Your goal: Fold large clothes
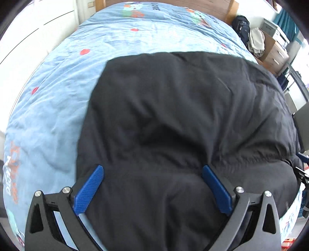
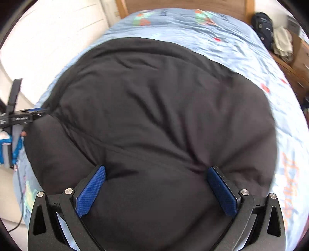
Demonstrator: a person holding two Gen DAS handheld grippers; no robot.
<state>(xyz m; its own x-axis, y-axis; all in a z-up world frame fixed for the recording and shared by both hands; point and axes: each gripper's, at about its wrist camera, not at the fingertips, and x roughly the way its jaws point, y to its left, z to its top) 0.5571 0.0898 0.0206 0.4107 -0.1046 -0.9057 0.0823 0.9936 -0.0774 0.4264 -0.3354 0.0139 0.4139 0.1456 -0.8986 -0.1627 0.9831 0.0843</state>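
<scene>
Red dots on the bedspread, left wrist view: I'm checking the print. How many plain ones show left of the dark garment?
3: one near the garment's upper left corner, one lower left, one farther up. Others may lie hidden under it.

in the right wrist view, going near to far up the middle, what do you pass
right tongs, open, over the black garment → far edge of the garment → light blue printed bedcover → wooden headboard
</scene>
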